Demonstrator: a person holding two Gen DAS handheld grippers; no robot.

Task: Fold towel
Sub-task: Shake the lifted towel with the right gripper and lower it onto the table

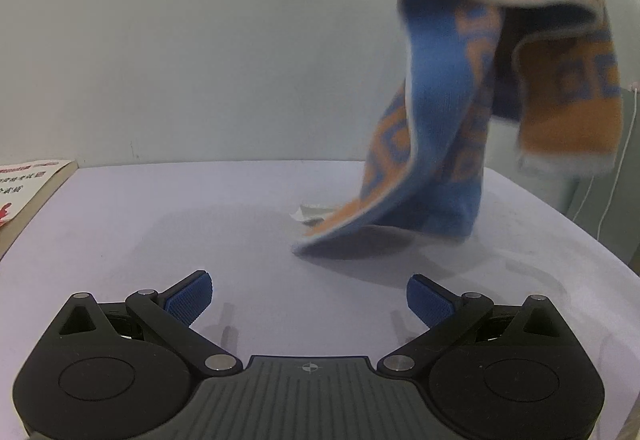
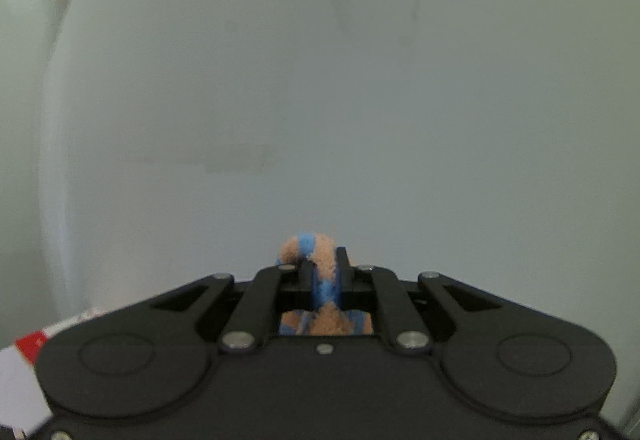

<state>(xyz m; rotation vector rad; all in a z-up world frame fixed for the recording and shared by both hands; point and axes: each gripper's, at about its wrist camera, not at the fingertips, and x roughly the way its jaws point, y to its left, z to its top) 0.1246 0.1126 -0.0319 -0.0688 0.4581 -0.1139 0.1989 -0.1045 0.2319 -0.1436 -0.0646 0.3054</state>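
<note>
Lifting stage: right gripper (image 2: 323, 272) pinches the towel (image 1: 460, 128) aloft, its lower end brushing the table (image 1: 160, 224). Left gripper (image 1: 309, 296) gapes empty — next, probably, catching a hanging corner.

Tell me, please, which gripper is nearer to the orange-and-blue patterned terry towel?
Right. The right gripper is shut on a fold of the orange-and-blue patterned terry towel; the left gripper is open, short of its lowest corner on the table.

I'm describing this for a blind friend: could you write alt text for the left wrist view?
An orange and blue towel hangs lifted at right, its lower end trailing on the pale table. The left gripper is open and empty below; a book lies at left.
</note>
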